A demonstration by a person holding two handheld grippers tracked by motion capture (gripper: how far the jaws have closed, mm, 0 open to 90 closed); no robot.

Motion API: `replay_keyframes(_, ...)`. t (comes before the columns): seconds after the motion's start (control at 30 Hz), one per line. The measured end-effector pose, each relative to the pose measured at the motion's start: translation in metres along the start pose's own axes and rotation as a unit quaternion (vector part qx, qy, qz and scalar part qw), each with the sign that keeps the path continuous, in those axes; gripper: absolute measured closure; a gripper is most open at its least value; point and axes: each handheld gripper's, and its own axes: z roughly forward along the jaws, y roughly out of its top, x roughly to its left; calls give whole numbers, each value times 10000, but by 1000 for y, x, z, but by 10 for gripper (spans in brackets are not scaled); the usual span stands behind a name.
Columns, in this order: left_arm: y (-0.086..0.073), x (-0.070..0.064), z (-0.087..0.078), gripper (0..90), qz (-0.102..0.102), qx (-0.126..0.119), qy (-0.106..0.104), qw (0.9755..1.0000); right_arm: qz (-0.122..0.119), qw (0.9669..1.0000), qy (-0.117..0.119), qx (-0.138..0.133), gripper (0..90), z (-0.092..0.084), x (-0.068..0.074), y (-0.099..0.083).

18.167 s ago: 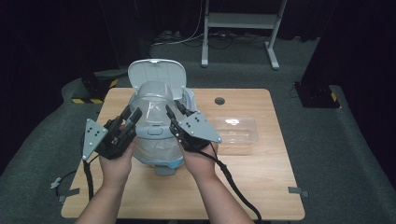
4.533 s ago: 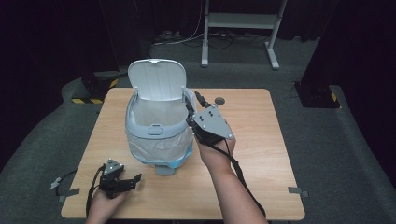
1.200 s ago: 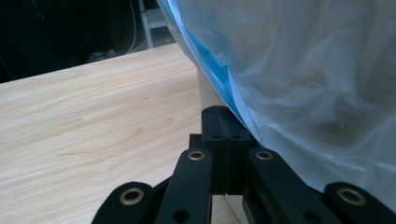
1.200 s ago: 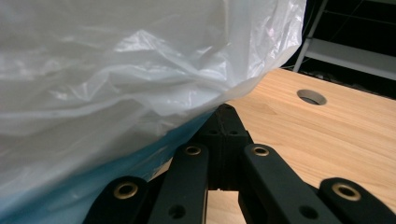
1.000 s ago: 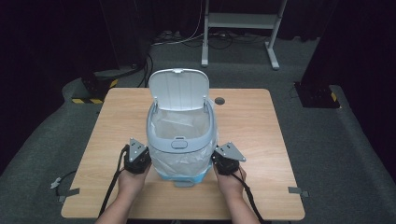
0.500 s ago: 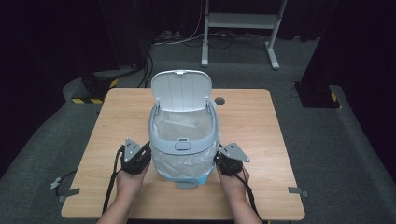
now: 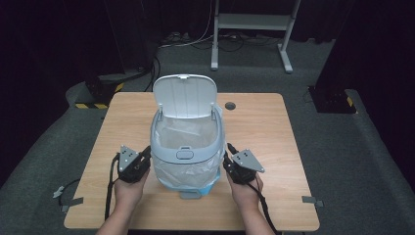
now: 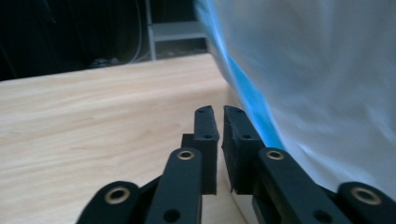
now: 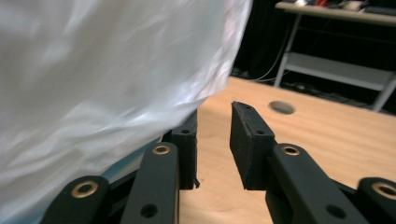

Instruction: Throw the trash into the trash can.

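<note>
A light blue bin stands mid-table with its lid tipped up and open. A white translucent bag lines it and drapes over its sides. My left gripper rests on the table at the bin's left side. Its jaws have just been opening and stand a narrow gap apart with nothing between them, the bag right beside them. My right gripper sits at the bin's right side. Its jaws have just been opening wider and hold nothing, and the bag overhangs one fingertip.
The wooden table has a round cable hole behind the bin to the right. A metal stand and cables lie on the dark floor beyond. Both hands are close to the table's front edge.
Both grippers' jaws have parted a little beside the bin. The left gripper has shifted slightly outward from the bin's side. The bin has stayed in place.
</note>
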Motion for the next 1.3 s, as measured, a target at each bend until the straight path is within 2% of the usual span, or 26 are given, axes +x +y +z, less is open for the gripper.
replay_keyframes(0.2,26,12,-6,765,-53,-313,74,9995,62,9993,-206,-289,677,-15,-15,20)
replay_keyframes(0.37,48,17,-7,740,12,-551,112,9984,86,9984,-222,-515,659,-24,-21,40)
replay_keyframes(0.53,66,18,-13,703,-66,-863,146,9961,38,9969,-278,-730,655,-25,-21,58)
replay_keyframes(0.63,80,17,-14,698,21,-1067,145,9942,44,9955,-273,-909,656,-22,-21,73)
replay_keyframes(0.73,93,17,-10,685,61,-1230,143,9923,-46,9935,-291,-1096,656,-17,-20,85)
replay_keyframes(0.83,106,17,-5,652,36,-1312,138,9912,-102,9918,-280,-1241,656,-11,-19,98)
replay_keyframes(1.0,119,15,1,680,56,-1330,178,9909,-117,9904,-344,-1335,689,-6,-20,113)
replay_keyframes(1.17,130,15,13,706,91,-1255,175,9919,-20,9922,-299,-1213,691,3,-22,125)
replay_keyframes(1.3,143,14,23,721,96,-1210,107,9926,-80,9929,-328,-1142,690,12,-22,136)
